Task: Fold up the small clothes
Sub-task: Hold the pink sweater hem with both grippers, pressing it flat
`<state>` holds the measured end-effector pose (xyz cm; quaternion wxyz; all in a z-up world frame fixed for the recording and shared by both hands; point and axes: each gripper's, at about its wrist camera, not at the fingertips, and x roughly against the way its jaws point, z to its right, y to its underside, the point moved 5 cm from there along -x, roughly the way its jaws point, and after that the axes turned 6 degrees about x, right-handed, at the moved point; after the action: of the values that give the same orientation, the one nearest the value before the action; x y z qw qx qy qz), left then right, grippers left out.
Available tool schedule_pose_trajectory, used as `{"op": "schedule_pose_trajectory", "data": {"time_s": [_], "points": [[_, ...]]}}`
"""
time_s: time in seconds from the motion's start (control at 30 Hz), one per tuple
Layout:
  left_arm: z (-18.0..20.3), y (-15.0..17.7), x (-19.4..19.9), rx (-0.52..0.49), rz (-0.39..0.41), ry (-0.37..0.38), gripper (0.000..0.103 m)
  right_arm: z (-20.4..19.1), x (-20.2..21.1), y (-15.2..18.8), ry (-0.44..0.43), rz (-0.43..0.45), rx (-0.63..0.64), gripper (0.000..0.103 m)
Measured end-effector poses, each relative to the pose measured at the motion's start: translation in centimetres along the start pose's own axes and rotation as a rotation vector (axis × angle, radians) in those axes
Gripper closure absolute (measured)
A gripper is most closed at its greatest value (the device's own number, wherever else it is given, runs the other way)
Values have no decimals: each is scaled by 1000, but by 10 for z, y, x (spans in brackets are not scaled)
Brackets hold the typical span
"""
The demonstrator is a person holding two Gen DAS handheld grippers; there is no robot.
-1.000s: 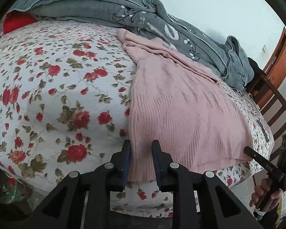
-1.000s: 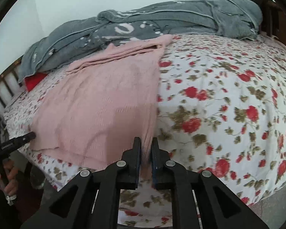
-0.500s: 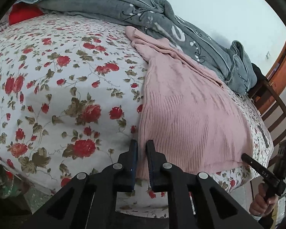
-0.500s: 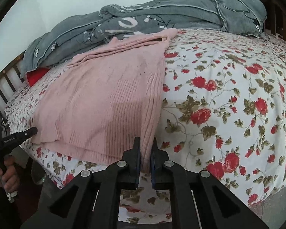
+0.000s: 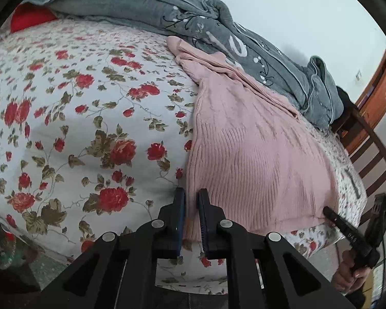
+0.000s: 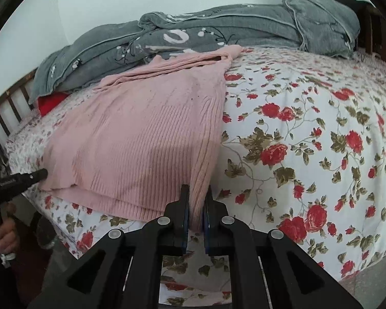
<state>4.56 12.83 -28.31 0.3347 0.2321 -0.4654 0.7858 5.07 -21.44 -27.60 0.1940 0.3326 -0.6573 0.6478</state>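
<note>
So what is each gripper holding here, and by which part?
Both grip the pink sweater: left gripper and right gripper each pinch a near hem corner.

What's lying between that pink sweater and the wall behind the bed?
A rumpled grey blanket lies along the far side of the bed, between the pink sweater and the wall; both wrist views show it.

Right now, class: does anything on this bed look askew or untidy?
Yes. The pink sweater lies flat, but its far end is bunched in folds against the crumpled grey blanket; its near hem hangs over the bed edge.
</note>
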Motion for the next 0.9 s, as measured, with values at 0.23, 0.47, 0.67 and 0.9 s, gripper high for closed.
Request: {"op": "schedule_pose_trajectory", "data": {"time_s": [0.23, 0.47, 0.67, 0.9], "points": [[3, 0, 0, -11, 15, -27, 92, -1, 1, 1, 16, 21, 22, 94], [4, -2, 0, 0, 14, -19, 92, 0, 2, 3, 3, 40, 8, 94], [3, -1, 0, 5, 10, -18, 92, 1, 1, 2, 2, 32, 11, 94], [4, -4, -2, -3, -33, -34, 89, 4, 0, -2, -11, 9, -5, 94]]}}
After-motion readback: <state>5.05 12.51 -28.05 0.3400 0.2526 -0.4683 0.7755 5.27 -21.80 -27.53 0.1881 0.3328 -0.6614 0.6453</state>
